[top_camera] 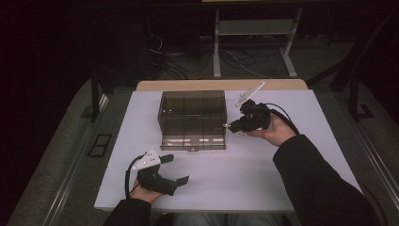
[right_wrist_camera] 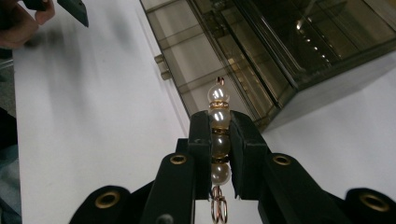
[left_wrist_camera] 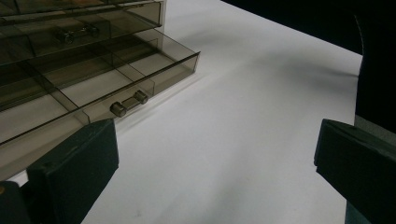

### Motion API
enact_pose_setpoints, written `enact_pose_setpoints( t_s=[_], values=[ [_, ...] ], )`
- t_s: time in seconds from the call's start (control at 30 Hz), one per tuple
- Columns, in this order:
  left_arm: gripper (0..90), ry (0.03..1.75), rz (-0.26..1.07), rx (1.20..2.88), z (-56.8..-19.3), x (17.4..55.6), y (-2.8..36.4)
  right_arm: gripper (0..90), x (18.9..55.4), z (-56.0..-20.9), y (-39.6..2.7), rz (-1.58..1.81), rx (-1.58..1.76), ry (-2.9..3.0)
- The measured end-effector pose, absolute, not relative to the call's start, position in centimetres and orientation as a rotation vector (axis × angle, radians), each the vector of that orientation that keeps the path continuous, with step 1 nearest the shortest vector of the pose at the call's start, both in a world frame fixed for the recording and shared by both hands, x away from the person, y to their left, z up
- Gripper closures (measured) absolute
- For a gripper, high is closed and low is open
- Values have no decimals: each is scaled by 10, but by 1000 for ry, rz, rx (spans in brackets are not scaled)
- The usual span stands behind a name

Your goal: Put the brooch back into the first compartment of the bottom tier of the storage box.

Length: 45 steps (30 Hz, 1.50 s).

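Observation:
A smoky see-through drawer box (top_camera: pixel 192 107) stands at the middle of the white table (top_camera: pixel 244 174), its bottom drawer (top_camera: pixel 193 141) pulled out toward me. In the right gripper view, my right gripper (right_wrist_camera: pixel 219 123) is shut on a short string of pearls (right_wrist_camera: pixel 218 95) with gold spacers and rings, held just off the drawer box's (right_wrist_camera: pixel 299 42) corner. From above, that right gripper (top_camera: pixel 231 126) hovers beside the box's right side. My left gripper (top_camera: pixel 175 169) rests open near the table's front left. Its jaws (left_wrist_camera: pixel 215 154) stand wide apart with nothing between them, facing the drawer's handle (left_wrist_camera: pixel 129 102).
The open drawer (right_wrist_camera: pixel 196 56) is split into several compartments that look bare. A white tool (top_camera: pixel 249 92) lies behind the right gripper. Table legs and cables lie on the dark floor beyond the far edge.

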<state>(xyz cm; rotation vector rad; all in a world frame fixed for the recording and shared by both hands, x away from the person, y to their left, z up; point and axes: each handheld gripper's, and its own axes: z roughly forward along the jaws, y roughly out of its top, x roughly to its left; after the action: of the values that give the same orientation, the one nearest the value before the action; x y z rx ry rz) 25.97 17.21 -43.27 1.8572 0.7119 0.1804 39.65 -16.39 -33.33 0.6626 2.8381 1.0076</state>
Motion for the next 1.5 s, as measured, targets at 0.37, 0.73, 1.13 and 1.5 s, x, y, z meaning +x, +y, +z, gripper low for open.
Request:
enact_pose_setpoints(
  t_s=[0.37,0.73,1.13,1.5],
  values=[
    [0,709,178,1858,-433,260,172,790,397,-333,-140,1009,594,2861],
    [0,707,175,1858,-433,259,172,789,398,-332,-113,1025,544,2878],
    [0,704,172,1858,-433,260,172,789,400,-339,-89,1034,503,2904],
    [0,708,171,1855,-433,260,172,788,406,-344,-74,1042,492,2911]
  ],
)
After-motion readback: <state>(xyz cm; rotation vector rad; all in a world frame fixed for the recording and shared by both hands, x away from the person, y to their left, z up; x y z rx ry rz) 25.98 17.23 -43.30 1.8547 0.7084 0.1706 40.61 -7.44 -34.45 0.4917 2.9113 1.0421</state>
